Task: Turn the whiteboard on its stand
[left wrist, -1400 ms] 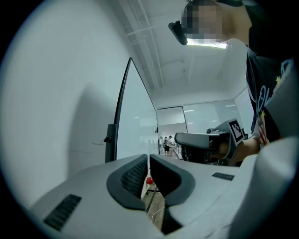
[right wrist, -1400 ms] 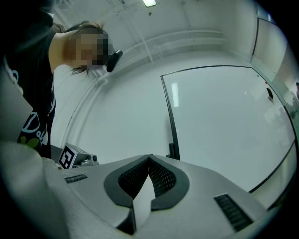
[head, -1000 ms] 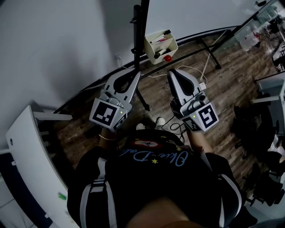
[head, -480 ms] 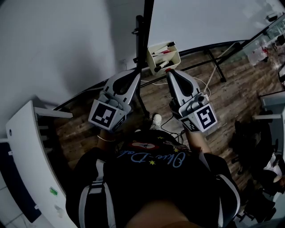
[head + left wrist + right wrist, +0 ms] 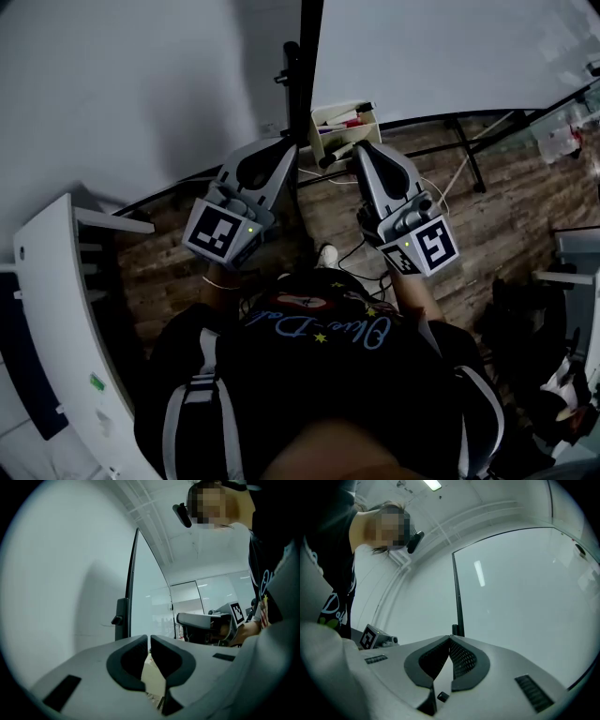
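White whiteboard (image 5: 441,56) is standing just ahead on its one stand (image 5: 292,84), with one marker tray (image 5: 342,127) beside two grippers. Swinging it could be spilling markers. The left gripper (image 5: 286,150) is holding its jaws nearly together, pinching nothing. The right gripper (image 5: 361,150) is showing its jaws pressed together, also empty, so a bare push risks slipping off the frame.
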### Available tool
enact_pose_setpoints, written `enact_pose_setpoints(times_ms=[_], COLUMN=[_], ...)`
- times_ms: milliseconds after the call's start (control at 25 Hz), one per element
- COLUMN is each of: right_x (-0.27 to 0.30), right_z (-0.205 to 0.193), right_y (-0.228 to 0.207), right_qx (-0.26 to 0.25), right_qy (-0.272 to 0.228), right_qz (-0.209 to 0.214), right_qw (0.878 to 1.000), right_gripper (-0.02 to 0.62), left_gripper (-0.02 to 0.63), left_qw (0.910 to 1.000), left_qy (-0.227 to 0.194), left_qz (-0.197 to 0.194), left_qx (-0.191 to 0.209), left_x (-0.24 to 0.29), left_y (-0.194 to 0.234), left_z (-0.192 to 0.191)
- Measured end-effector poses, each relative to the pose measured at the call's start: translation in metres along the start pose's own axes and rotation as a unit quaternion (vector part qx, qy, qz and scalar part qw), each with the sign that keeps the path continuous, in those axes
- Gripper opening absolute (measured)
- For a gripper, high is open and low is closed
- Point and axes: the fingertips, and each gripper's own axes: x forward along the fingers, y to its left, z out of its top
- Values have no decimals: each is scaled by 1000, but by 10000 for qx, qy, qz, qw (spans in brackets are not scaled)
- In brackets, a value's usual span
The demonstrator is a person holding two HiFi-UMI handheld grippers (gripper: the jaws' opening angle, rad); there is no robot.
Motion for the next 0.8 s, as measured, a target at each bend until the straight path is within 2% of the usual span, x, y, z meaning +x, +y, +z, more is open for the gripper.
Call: enact_pose_setpoints(times_ms=[200,440,520,640,800], right_x=[7,17,21,26,32], right_z=[-3,-9,-11,-13,-14], right_y=[-12,-22,-24,-24,-27], right_qx=[91,185,211,241,254], right_qy=[-2,18,10,-13,-33], right_qz=[191,425,514,642,716], right_qw=[9998,9989,9985,9976,9971], right_gripper=[15,15,15,15,15], left_gripper=[17,18,51,66,66], left_qw=[9996,9986,9983,9976,9978], left_qy=[123,20,70,90,-38], left_qz=[243,524,572,683,661], left_qx=[71,104,28,-99,-21], left_x=[9,13,14,14,19], left_y=[8,21,24,30,35], left_z=[-2,-2,-5,-8,-4])
